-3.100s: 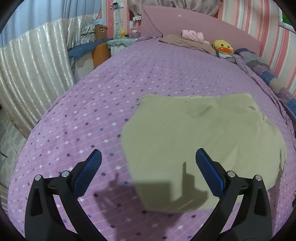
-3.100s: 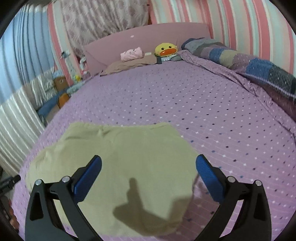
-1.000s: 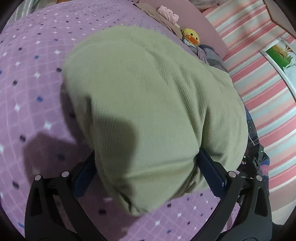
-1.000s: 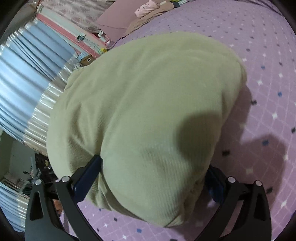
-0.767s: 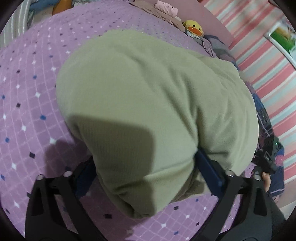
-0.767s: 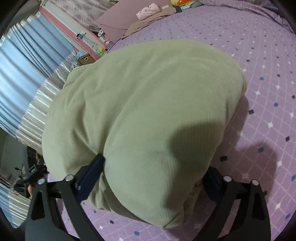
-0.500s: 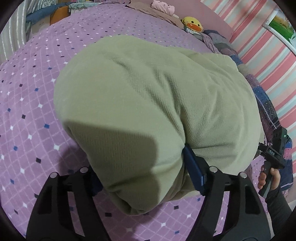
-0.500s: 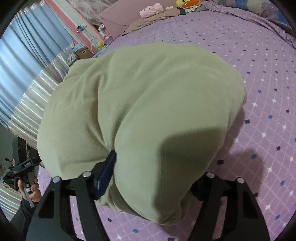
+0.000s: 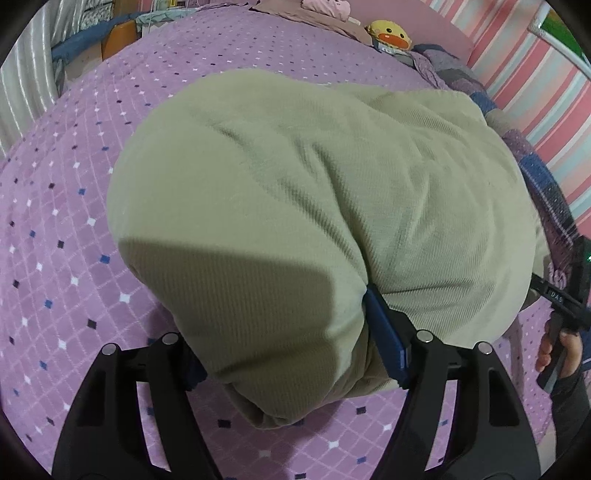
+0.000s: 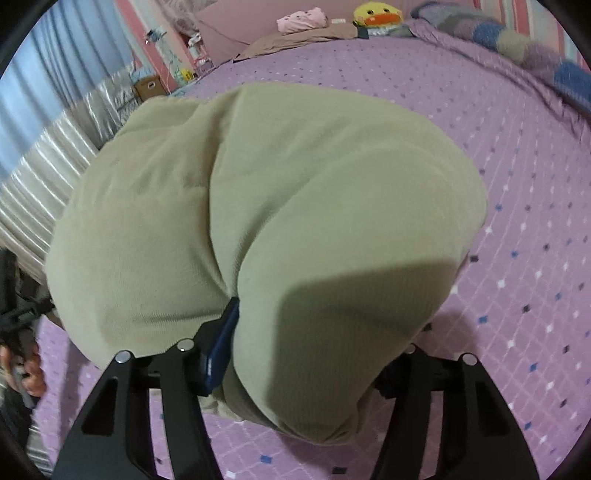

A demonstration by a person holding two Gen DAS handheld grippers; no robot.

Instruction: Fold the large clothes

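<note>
Both grippers' fingers [image 9: 386,343] [image 10: 221,347] have just closed, pinching the green garment [image 9: 314,206]; each view shows the other hand [image 9: 559,350] [image 10: 26,373].

Purple dotted bedspread [image 9: 66,221], pink headboard [image 10: 236,22], pink striped wall [image 9: 546,110], blue curtain [image 10: 44,70], duck toy [image 9: 388,31] by headboard.

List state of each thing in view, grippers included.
Garment: green, bunched, near edge gathered in both grippers, rest on the bed.
Left gripper: jaws just closed in, shut on garment.
Right gripper: jaws just closed in, shut on garment.
Bedspread: purple, spread flat.
Duck toy: at the headboard.
</note>
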